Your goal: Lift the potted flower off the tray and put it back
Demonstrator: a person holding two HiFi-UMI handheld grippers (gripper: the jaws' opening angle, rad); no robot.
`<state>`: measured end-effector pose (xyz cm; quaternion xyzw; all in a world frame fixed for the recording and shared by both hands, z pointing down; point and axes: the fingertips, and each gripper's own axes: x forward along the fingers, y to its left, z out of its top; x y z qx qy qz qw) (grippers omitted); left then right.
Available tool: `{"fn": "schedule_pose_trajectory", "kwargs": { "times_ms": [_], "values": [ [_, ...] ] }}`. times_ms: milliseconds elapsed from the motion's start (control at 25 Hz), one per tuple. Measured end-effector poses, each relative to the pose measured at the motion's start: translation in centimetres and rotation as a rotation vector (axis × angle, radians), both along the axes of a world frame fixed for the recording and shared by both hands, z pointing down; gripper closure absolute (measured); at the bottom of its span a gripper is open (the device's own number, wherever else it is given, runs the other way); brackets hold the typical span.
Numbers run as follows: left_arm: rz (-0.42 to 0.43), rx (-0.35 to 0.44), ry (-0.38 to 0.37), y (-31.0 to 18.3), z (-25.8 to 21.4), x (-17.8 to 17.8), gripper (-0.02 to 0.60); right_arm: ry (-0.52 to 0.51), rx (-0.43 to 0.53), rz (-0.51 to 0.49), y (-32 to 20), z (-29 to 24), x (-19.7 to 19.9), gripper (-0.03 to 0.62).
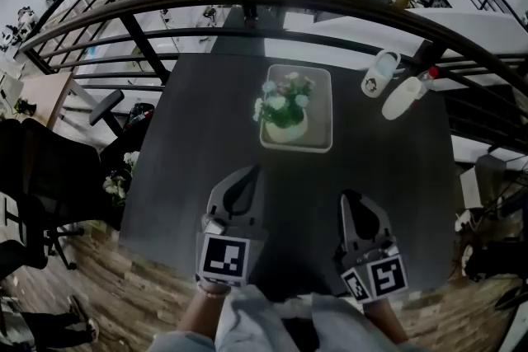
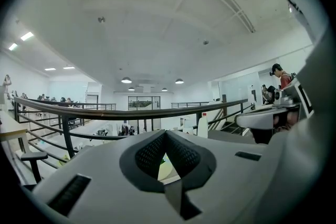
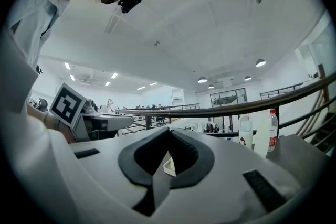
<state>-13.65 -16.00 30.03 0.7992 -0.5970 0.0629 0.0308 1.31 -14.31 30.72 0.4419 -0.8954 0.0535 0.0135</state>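
The potted flower, white and pale pink blooms in a cream pot, stands upright on the pale square tray at the far middle of the dark table. My left gripper hovers over the near part of the table, short of the tray, its jaws shut with nothing in them. My right gripper sits beside it to the right, also shut and empty. In the left gripper view the left gripper has its pads meeting. In the right gripper view the right gripper looks the same, with a corner of the tray showing below the tips.
Two white bottles lie near the table's far right corner. A dark railing curves along the far edge. Office chairs and another plant stand left of the table, on the floor.
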Motion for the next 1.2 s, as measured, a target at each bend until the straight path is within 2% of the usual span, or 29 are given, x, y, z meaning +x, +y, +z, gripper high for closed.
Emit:
{"fn": "schedule_pose_trajectory", "kwargs": {
  "times_ms": [280,440,1000,1200],
  "values": [
    [-0.01,0.015,0.014,2.0,-0.7,-0.5,0.586,0.004,0.003,-0.025,0.2,0.1,-0.4,0.591],
    [-0.007,0.014,0.008,2.6,-0.6,-0.5,0.586,0.0,0.013,-0.001,0.0,0.0,0.1,0.591],
    [0.016,0.033,0.049,2.2,-1.0,0.7,0.586,0.01,0.015,-0.013,0.6,-0.1,0.0,0.591],
    [0.017,0.011,0.058,2.3,-0.3,0.8,0.586,0.015,0.008,-0.005,0.6,0.2,0.3,0.591]
  ]
}}
